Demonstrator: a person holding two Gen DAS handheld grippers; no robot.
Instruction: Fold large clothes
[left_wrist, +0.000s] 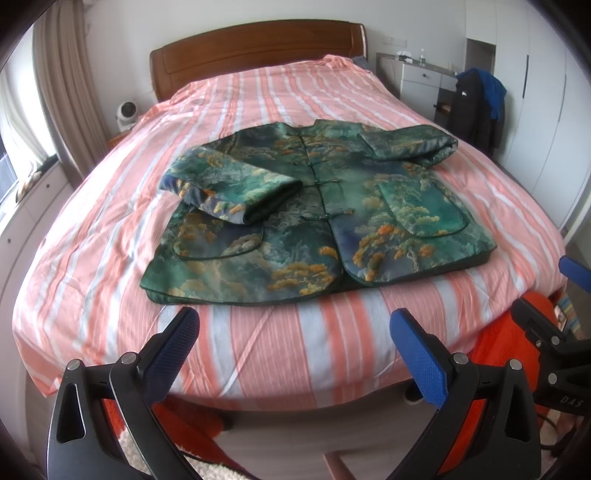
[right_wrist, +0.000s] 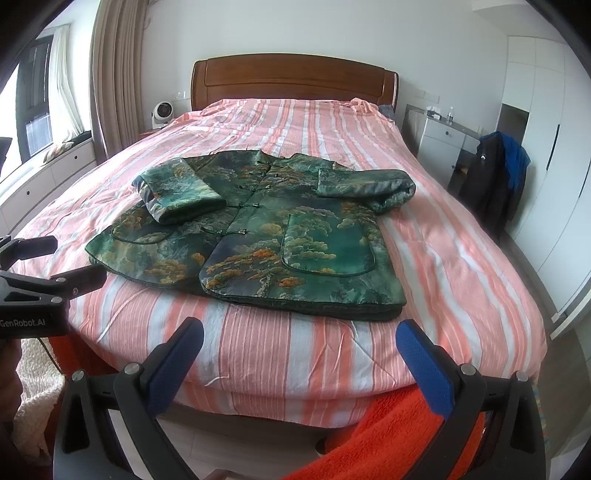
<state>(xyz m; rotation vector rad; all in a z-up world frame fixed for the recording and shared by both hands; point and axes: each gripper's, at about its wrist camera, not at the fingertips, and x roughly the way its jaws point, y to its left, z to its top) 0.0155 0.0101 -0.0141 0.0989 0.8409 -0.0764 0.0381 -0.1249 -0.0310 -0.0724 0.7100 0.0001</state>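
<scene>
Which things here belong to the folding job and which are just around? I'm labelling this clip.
Part of the job:
green patterned jacket, both sleeves folded in
striped bedspread it lies on
left gripper, open
right gripper, open

Just around:
small white fan
dark and blue clothes hanging by the wardrobe
orange blanket

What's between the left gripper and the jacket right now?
Only bare striped bedspread. In the left wrist view the open left gripper hangs off the bed's foot, short of the green jacket hem, with nothing else on that stretch.
</scene>
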